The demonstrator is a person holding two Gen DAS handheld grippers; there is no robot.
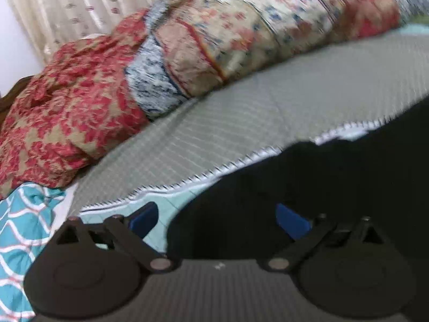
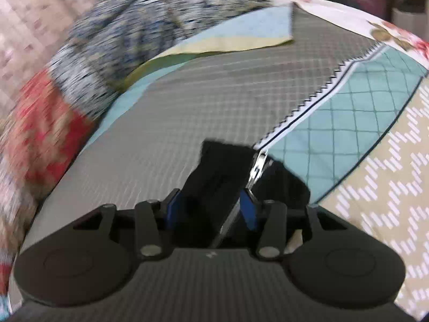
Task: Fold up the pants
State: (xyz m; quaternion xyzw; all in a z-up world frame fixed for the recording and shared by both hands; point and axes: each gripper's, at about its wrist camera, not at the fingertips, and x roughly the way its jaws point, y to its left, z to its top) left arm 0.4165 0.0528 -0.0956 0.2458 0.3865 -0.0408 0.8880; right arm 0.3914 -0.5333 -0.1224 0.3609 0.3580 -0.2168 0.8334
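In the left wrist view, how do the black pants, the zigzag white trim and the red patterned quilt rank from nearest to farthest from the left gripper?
1. Black pants: between the left gripper's open jaws, toward the right.
2. Zigzag white trim: just beyond, across the middle.
3. Red patterned quilt: farthest, upper left.

The light is soft and even, like daytime, with no bright glare. Both pictures look smeared, most of all the flowery quilt (image 1: 241,26) and the curtain (image 1: 67,5). The black pants (image 1: 321,177) are too dark to show folds, and the edges bend round.
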